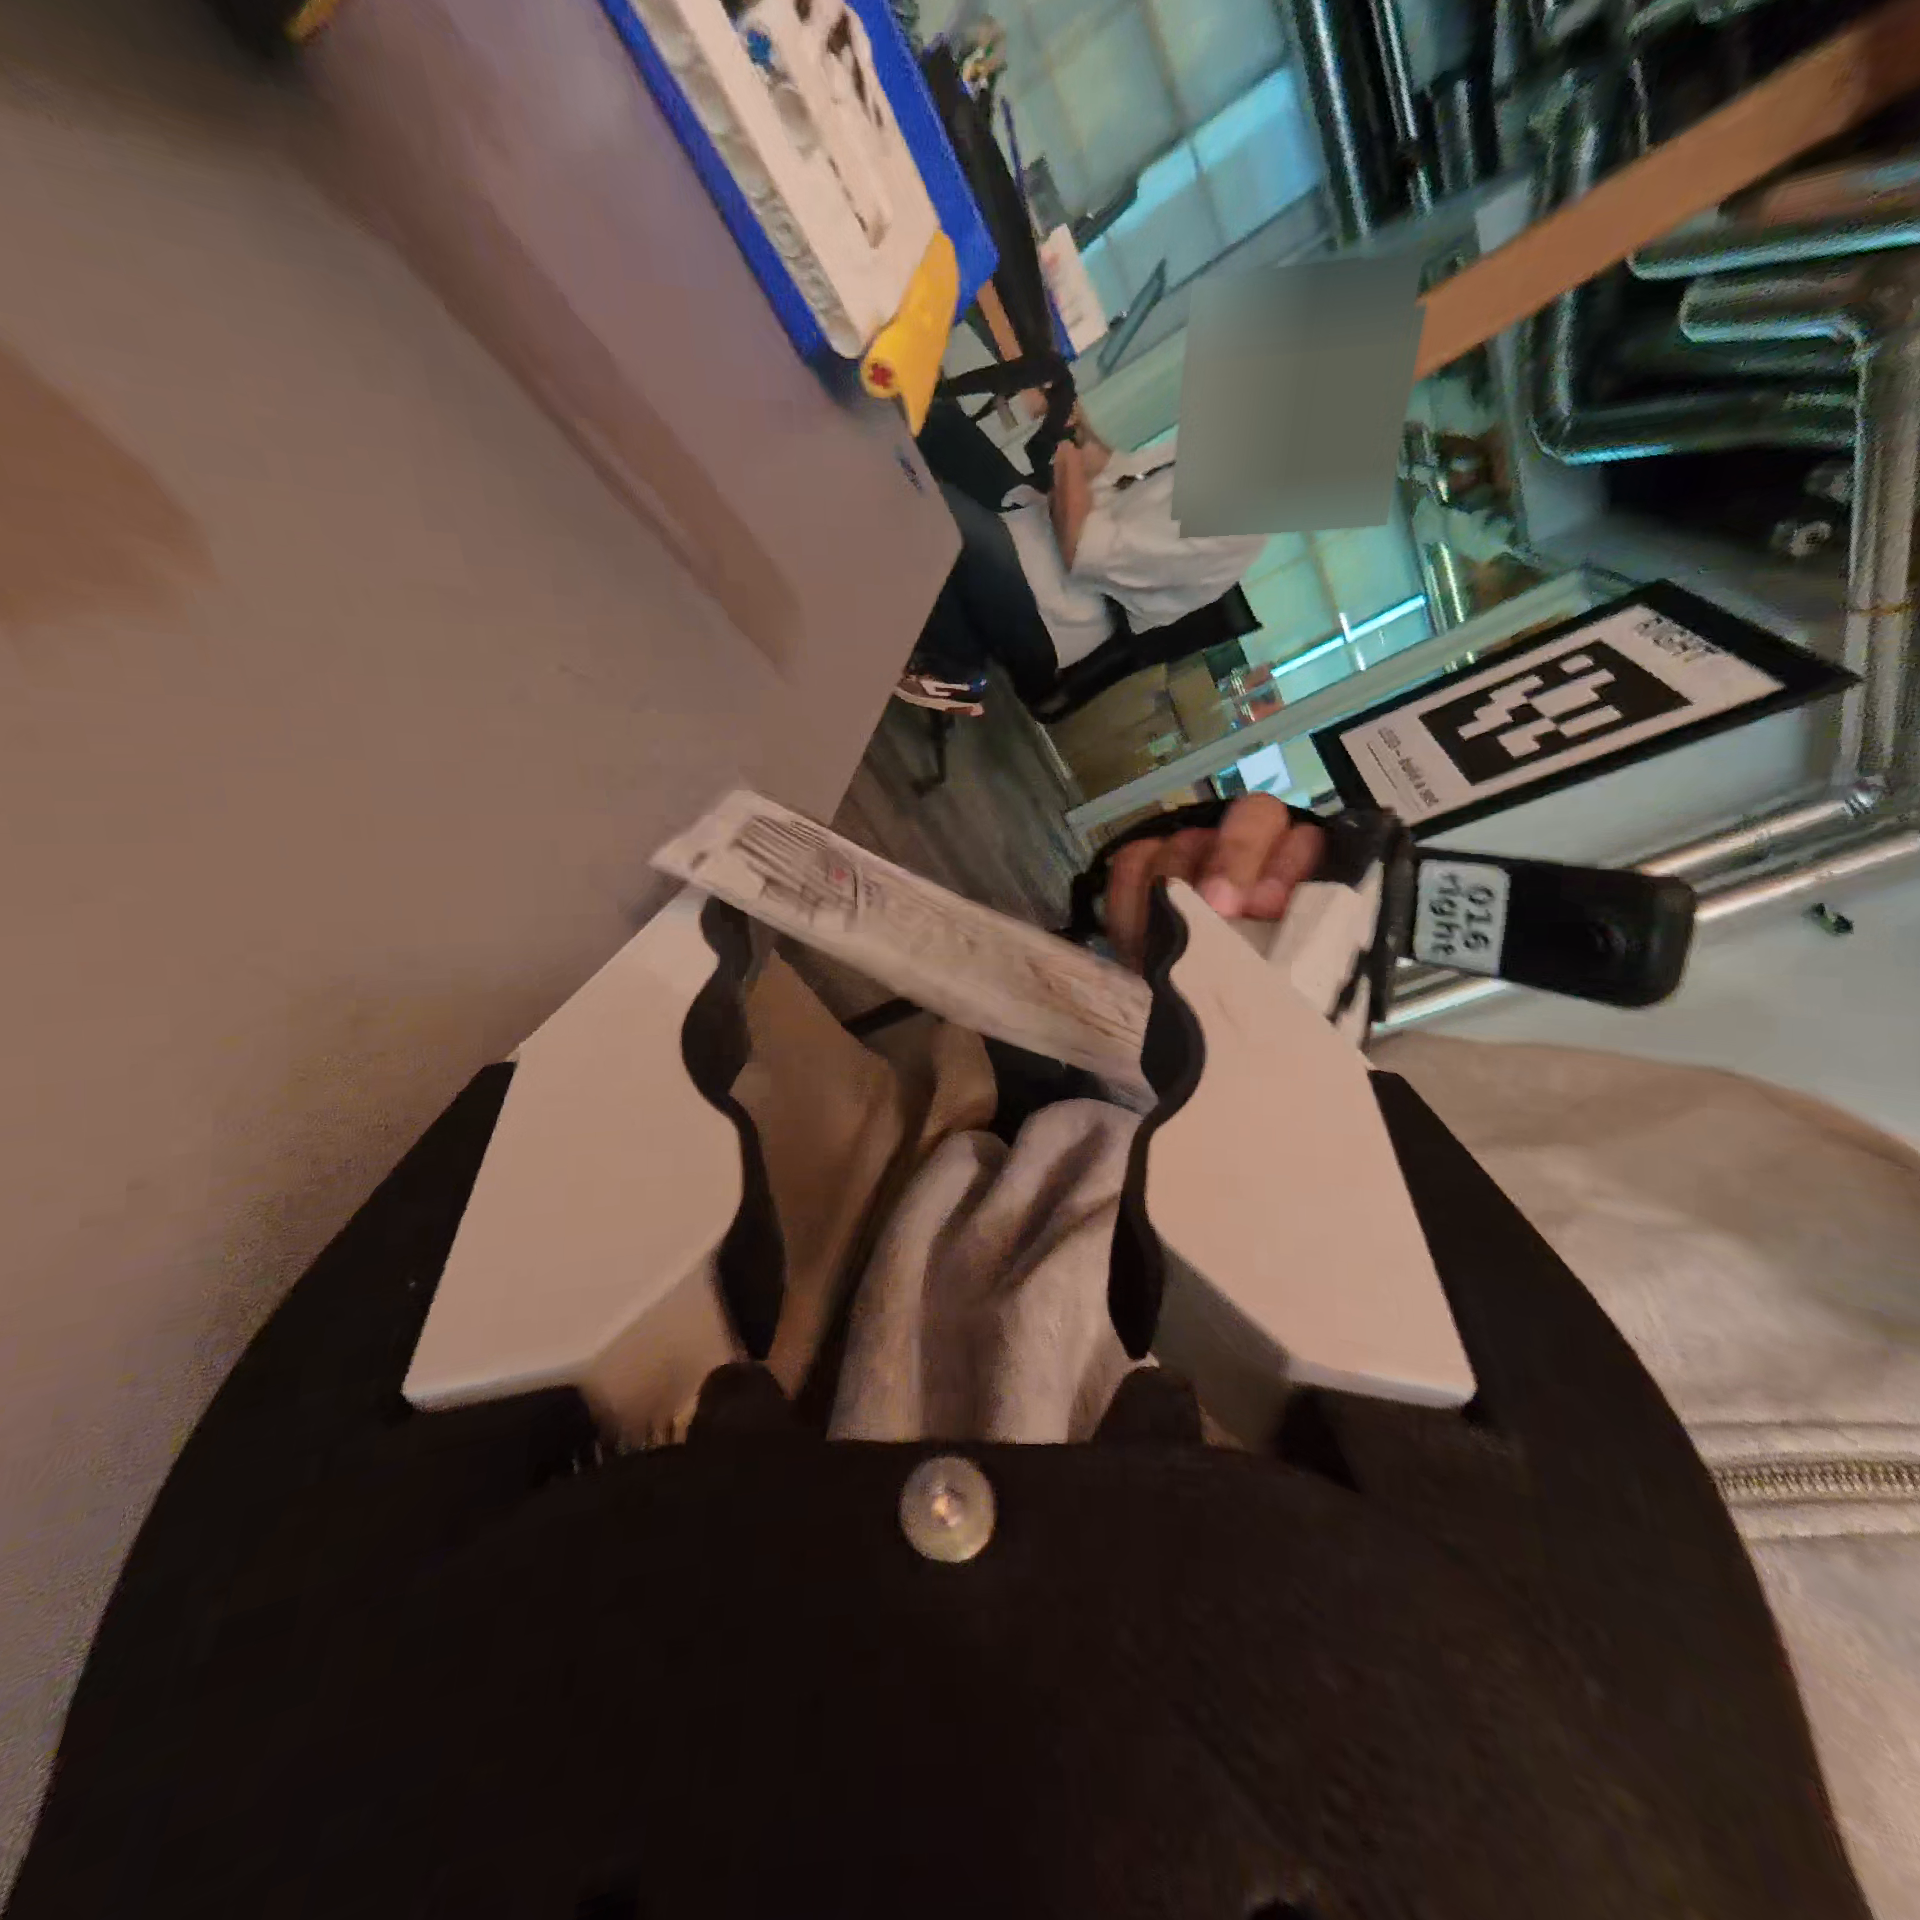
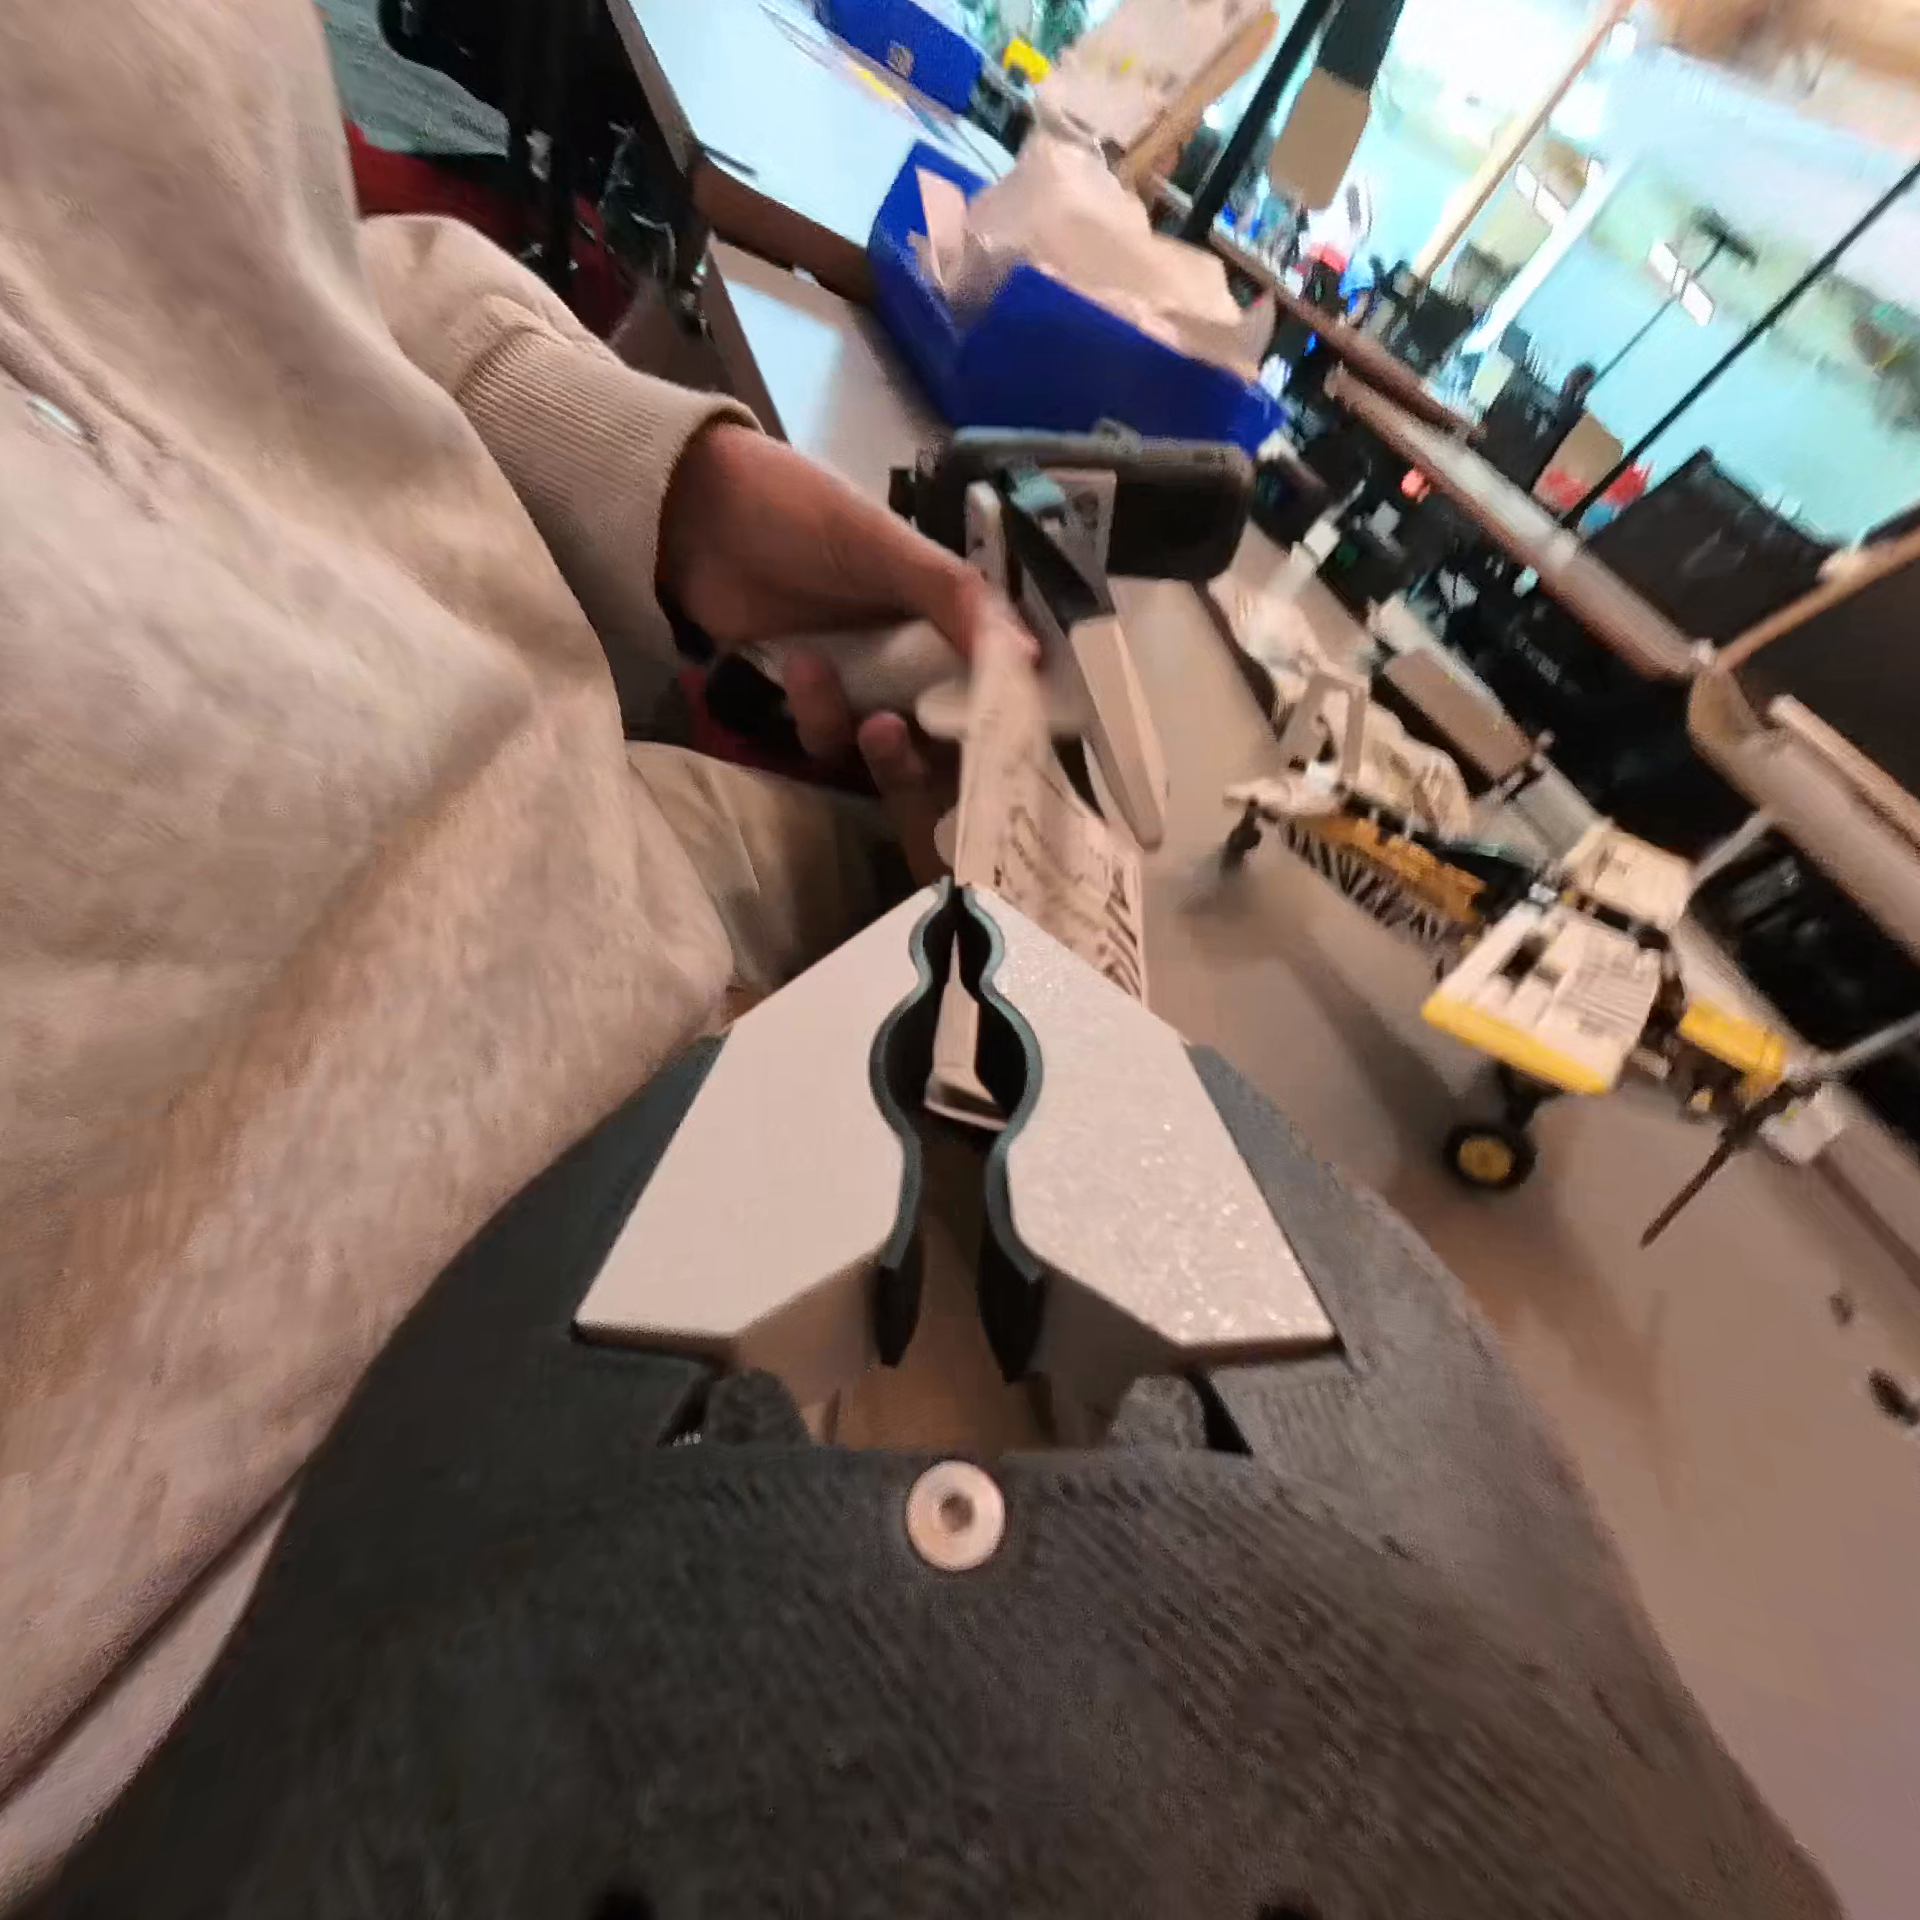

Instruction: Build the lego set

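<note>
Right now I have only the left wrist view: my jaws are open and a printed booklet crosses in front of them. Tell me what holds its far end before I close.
Observer: The right gripper holds it. Its jaws are shut on the edge of the booklet, pinched near the tips.
Operator: Good. Now report what lies beyond that booklet on the right gripper's side.
Observer: A yellow and white wheeled cart stands on the floor, well past the booklet and apart from both grippers.
Operator: Say who has the left gripper.
Observer: A hand coming out of a beige sleeve grips its handle.
</note>
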Demonstrator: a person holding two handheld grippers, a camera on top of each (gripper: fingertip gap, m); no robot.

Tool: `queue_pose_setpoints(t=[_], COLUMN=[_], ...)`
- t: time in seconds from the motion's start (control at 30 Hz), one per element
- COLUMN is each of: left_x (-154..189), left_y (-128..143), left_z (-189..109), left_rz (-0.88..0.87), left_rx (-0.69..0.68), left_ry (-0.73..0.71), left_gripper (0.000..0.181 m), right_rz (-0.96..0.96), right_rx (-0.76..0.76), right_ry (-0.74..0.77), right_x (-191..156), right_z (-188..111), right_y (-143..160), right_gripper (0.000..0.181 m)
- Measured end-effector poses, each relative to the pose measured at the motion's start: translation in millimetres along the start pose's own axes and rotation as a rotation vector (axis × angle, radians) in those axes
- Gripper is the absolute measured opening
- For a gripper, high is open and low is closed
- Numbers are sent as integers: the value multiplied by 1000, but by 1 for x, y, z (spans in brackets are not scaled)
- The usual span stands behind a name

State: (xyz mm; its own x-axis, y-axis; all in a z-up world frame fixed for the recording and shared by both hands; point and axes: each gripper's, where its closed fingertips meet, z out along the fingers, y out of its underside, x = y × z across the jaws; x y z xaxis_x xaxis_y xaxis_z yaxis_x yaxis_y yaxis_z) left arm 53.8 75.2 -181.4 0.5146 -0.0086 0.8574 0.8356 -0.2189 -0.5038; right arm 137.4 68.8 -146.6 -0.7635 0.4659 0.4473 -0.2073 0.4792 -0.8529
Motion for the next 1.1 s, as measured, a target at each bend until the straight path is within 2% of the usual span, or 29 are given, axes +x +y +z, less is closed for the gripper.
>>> queue_pose_setpoints(t=[0.03,0.1,0.17,0.2,0.3,0.4,0.47,0.53,0.6,0.73,0.8,0.83,0.9,1.1], left_x=[-1,8,16,18,31,39,45,55,57,44,36,33,23,19], left_y=[0,0,-5,-8,-20,-17,-10,-2,7,28,35,37,36,9], left_z=[-3,-6,-12,-16,-28,-28,-24,-19,-14,-7,-4,-3,-1,-11], left_rz=[-5,-31,-59,-64,-35,45,120,188,249,313,333,341,351,355], left_rx=[15,38,103,135,220,170,107,28,-67,-270,-316,-321,-309,-116], left_ry=[-2,69,143,167,234,218,207,231,229,187,180,181,165,158], left_gripper=[69,54,21,11,3,0,0,0,0,0,0,0,0,0], right_rz=[-41,-87,-97,-99,-66,236,408,524,579,668,745,780,841,915], right_rx=[4,-3,-17,-23,-16,150,251,244,127,26,-3,-18,14,210], right_ry=[-4,-13,-12,-10,-28,-136,-111,-21,-1,-152,-298,-362,-414,-358], right_x=[-4,-11,-14,-15,-20,-13,19,55,69,52,30,21,18,46], right_z=[2,7,11,12,15,7,-4,-4,8,39,49,53,58,58], right_y=[-5,-8,-6,-4,0,-28,-44,-35,-11,10,19,24,30,24], right_gripper=[0,0,0,0,1,55,65,68,75,63,41,38,17,0])
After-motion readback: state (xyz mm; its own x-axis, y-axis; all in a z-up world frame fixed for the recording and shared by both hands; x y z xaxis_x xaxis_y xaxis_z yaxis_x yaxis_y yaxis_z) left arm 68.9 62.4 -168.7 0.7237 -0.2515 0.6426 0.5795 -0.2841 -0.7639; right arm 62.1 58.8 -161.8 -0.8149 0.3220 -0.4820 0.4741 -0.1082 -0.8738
